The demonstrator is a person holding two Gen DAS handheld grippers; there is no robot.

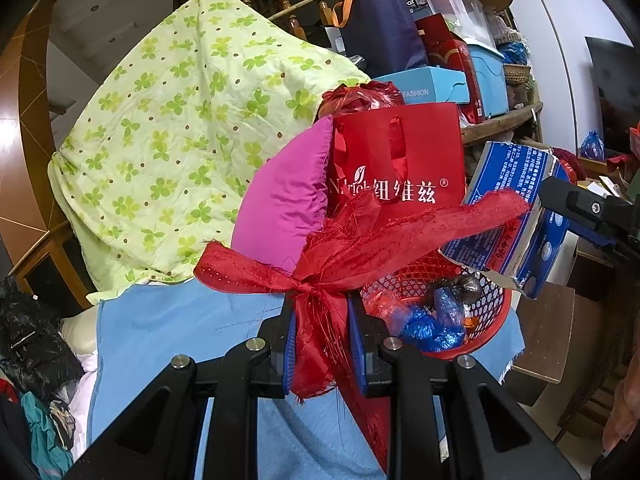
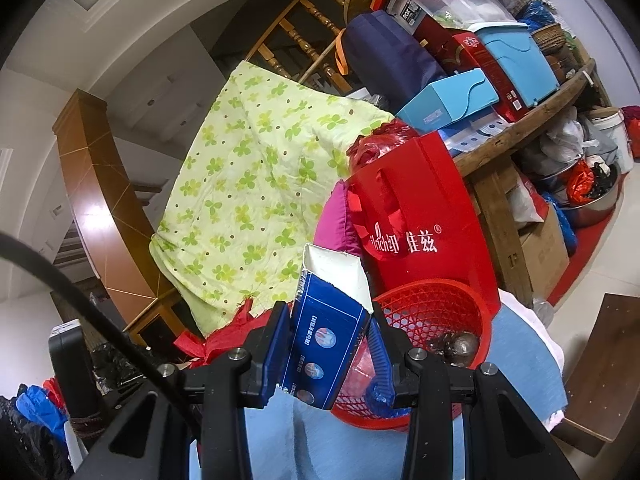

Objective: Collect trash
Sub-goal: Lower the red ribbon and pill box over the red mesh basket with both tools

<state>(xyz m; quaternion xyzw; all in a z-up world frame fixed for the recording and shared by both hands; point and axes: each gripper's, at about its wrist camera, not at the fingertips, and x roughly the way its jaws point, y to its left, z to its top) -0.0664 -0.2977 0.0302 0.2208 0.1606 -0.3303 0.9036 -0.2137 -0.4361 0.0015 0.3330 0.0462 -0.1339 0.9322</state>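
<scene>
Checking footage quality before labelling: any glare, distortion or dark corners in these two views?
Left wrist: strong fisheye bending, black corners, glare on the curved wood panel; red ribbon sharp. Right wrist: same bending and vignette, glare on the panel; blue carton readable.

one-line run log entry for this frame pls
task: collect trash | left gripper: shut on red ribbon | right gripper: shut on blue carton | red basket: beside both, holds wrappers | neither dropped in yet
</scene>
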